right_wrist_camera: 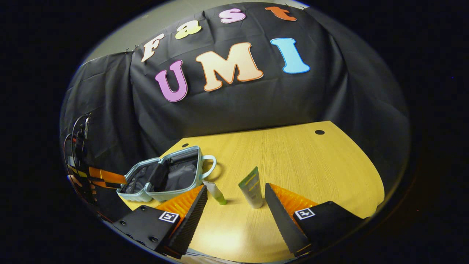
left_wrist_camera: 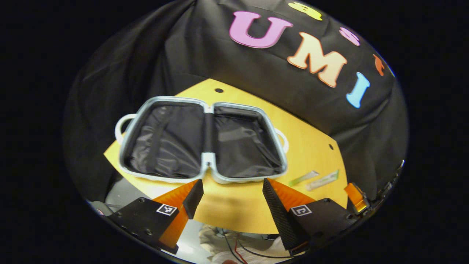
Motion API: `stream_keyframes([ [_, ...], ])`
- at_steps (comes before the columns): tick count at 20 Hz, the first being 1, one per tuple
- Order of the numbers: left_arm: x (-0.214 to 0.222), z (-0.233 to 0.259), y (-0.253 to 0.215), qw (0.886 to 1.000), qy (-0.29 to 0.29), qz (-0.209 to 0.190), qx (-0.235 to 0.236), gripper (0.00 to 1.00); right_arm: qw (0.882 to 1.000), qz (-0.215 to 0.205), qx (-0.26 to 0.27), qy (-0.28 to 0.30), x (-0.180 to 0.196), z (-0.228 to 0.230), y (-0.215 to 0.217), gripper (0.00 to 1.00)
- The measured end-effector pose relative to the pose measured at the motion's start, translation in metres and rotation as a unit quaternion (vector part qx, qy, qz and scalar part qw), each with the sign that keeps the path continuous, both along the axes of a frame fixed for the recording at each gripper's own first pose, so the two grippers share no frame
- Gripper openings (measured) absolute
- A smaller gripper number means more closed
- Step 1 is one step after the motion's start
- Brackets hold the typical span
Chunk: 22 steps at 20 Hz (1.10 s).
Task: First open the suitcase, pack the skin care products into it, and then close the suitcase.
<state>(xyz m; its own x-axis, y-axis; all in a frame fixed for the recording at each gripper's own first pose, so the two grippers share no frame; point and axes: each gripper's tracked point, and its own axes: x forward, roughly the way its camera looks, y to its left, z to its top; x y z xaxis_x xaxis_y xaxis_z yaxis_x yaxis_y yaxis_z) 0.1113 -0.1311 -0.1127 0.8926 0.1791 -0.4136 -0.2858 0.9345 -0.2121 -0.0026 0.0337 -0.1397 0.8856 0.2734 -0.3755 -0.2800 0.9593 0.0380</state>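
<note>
A small pale blue suitcase (left_wrist_camera: pixel 208 161) lies wide open and flat on the wooden table, both halves lined in black and empty. My left gripper (left_wrist_camera: pixel 232 187) is open just in front of its near rim, touching nothing. To the suitcase's right lie two skin care tubes (left_wrist_camera: pixel 303 178) (left_wrist_camera: pixel 322 180). In the right gripper view the open suitcase (right_wrist_camera: pixel 161 194) is at the left, with a slim green-capped tube (right_wrist_camera: pixel 215 192) and a wider green and white tube (right_wrist_camera: pixel 251 187) lying ahead of my open right gripper (right_wrist_camera: pixel 236 192).
The round-edged wooden table (right_wrist_camera: pixel 300 161) has cable holes (right_wrist_camera: pixel 319 132) near its back. Black cloth walls it in behind and at the sides. The other gripper (right_wrist_camera: pixel 106 176) shows beyond the suitcase in the right gripper view. Cables hang below the table's front edge (left_wrist_camera: pixel 234 242).
</note>
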Motion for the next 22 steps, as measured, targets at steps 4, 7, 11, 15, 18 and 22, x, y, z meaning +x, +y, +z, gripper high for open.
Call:
stream_keyframes([
  [4,0.039,-0.012,-0.059,0.997,0.003,-0.062,0.038,0.96,0.999,0.022,-0.020,0.021,0.005,-0.023,-0.009,0.98],
  [7,0.066,-0.031,-0.106,0.990,0.015,-0.119,0.068,0.97,0.998,0.034,-0.025,0.039,0.013,-0.042,-0.014,0.98],
  [11,0.101,-0.065,-0.152,0.983,0.018,-0.161,0.084,0.97,0.996,0.046,-0.027,0.065,0.020,-0.069,-0.021,0.98],
  [15,0.140,-0.086,-0.162,0.984,0.004,-0.149,0.103,0.97,0.995,0.060,-0.037,0.076,0.026,-0.086,-0.027,0.98],
  [18,0.163,-0.099,-0.166,0.985,-0.006,-0.145,0.097,0.97,0.994,0.069,-0.033,0.082,0.033,-0.095,-0.027,0.98],
  [22,0.189,-0.109,-0.157,0.984,-0.022,-0.135,0.118,0.96,0.992,0.081,-0.040,0.084,0.045,-0.110,-0.024,0.98],
])
